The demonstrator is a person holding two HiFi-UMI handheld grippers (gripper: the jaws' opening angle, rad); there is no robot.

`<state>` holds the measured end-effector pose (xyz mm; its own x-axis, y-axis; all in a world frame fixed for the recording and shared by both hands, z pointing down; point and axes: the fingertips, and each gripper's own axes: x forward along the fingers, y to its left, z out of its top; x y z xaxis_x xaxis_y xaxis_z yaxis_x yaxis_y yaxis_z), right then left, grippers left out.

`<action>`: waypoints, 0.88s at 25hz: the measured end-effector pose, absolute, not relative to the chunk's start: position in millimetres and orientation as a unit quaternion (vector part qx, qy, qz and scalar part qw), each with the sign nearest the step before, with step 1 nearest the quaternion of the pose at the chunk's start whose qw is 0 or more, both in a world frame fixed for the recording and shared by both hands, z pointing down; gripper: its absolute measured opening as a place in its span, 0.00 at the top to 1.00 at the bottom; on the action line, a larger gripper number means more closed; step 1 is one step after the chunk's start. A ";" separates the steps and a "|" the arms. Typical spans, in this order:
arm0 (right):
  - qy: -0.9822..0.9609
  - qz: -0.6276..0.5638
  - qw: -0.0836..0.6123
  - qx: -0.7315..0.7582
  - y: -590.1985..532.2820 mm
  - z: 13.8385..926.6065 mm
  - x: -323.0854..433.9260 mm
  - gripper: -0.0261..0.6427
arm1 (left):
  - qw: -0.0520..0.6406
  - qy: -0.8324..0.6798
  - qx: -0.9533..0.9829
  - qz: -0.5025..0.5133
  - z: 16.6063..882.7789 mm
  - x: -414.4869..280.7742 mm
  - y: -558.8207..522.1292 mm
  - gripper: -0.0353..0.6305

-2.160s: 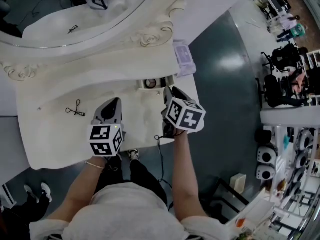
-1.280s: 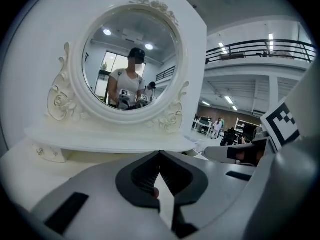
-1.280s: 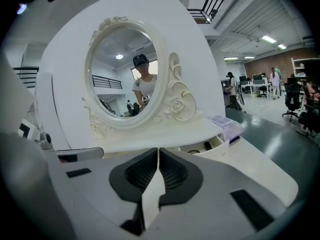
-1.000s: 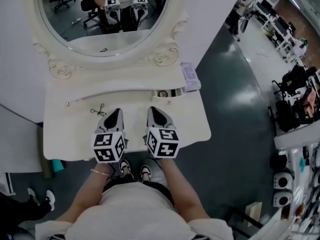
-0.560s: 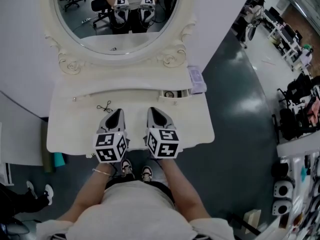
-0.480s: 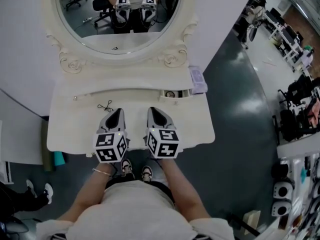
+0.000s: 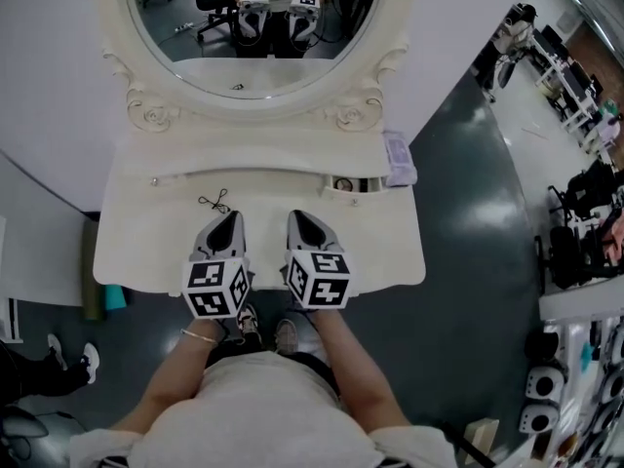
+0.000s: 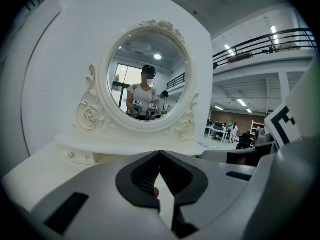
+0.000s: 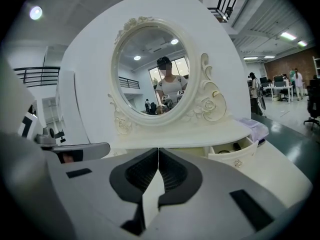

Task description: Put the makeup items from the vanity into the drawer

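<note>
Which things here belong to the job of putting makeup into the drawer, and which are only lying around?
Job: eyelash curler, open drawer, vanity top.
Lying about: mirror, purple pack (contents unclear), teal object on the floor.

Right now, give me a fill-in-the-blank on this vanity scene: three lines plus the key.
The left gripper and right gripper both have jaws ____, nothing between them. The small right-hand drawer stands ____. The eyelash curler lies on the tabletop nearer the ____ gripper.
Missing: shut; open; left.
</note>
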<state>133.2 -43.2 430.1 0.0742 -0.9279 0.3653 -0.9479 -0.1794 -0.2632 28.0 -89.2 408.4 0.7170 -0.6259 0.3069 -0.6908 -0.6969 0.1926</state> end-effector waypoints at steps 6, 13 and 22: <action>-0.668 0.259 0.056 0.695 -65.5 456.3 102.8 0.93 | 0.168 -0.396 0.894 0.126 430.2 -7.3 -108.3 0.94; -0.707 0.296 0.112 0.632 -107.4 510.2 54.1 0.93 | 0.208 -0.440 0.859 0.157 478.2 -57.7 -135.8 0.94; -0.719 0.310 0.158 0.601 -159.2 565.8 33.1 0.86 | 0.245 -0.466 0.831 0.183 530.8 -96.5 -171.9 0.94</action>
